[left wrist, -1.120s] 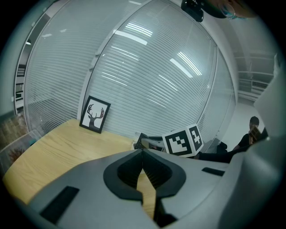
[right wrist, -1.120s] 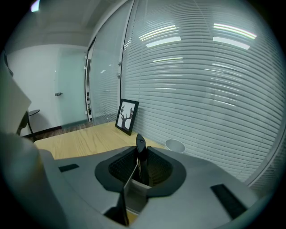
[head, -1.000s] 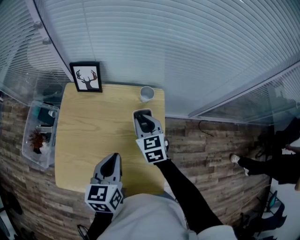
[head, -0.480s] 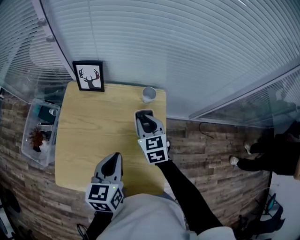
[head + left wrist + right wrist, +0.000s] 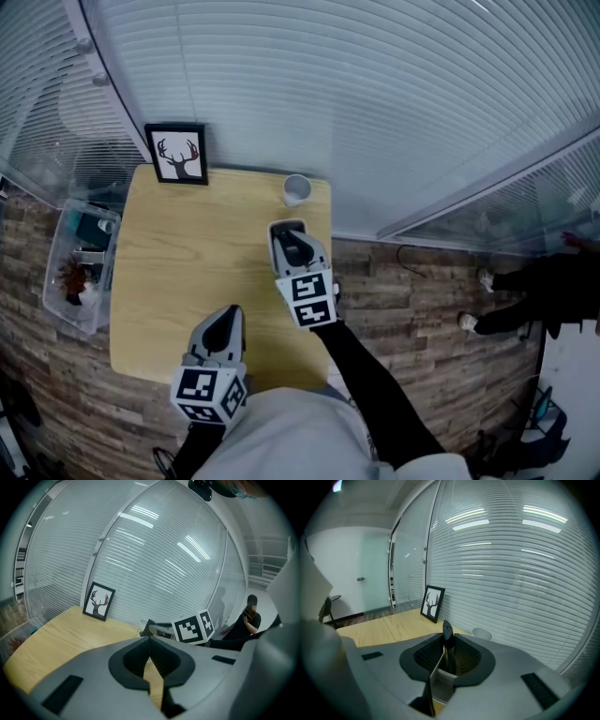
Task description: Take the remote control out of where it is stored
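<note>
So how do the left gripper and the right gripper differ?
The right gripper is shut on a thin dark remote control; the left gripper is shut on nothing. The right gripper is over the table near the white cup; the left gripper hangs at the table's near edge. Both are grey and point toward the blinds.

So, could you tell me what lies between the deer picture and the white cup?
Nothing: the head view shows bare tabletop between the deer picture and the white cup.

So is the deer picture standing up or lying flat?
Standing up. The deer picture stands on its bottom edge at the far edge of the table.
</note>
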A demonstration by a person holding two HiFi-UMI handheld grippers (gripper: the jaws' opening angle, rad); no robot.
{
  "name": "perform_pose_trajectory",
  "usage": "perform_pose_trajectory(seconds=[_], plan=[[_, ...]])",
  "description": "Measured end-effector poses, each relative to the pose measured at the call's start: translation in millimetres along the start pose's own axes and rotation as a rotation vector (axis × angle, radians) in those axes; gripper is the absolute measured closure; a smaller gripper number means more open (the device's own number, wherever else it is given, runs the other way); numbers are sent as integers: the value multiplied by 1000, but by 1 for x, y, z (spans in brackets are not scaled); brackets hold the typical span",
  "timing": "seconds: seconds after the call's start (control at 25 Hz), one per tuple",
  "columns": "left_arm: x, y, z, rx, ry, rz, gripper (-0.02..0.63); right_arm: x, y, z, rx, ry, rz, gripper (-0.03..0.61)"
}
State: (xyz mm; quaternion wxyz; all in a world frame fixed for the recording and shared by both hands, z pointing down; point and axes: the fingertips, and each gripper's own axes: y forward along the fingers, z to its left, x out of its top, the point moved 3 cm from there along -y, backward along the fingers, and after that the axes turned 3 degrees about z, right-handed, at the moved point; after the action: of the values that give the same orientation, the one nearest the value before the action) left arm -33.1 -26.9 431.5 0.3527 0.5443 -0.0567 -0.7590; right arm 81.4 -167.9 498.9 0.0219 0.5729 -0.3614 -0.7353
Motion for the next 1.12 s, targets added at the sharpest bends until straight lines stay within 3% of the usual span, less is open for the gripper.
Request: perform_pose_trajectory(seconds=[1.12], plan=[[1,-2,-2,-8,6,-4,606,3,-6,-4,-16,4,-5,505]])
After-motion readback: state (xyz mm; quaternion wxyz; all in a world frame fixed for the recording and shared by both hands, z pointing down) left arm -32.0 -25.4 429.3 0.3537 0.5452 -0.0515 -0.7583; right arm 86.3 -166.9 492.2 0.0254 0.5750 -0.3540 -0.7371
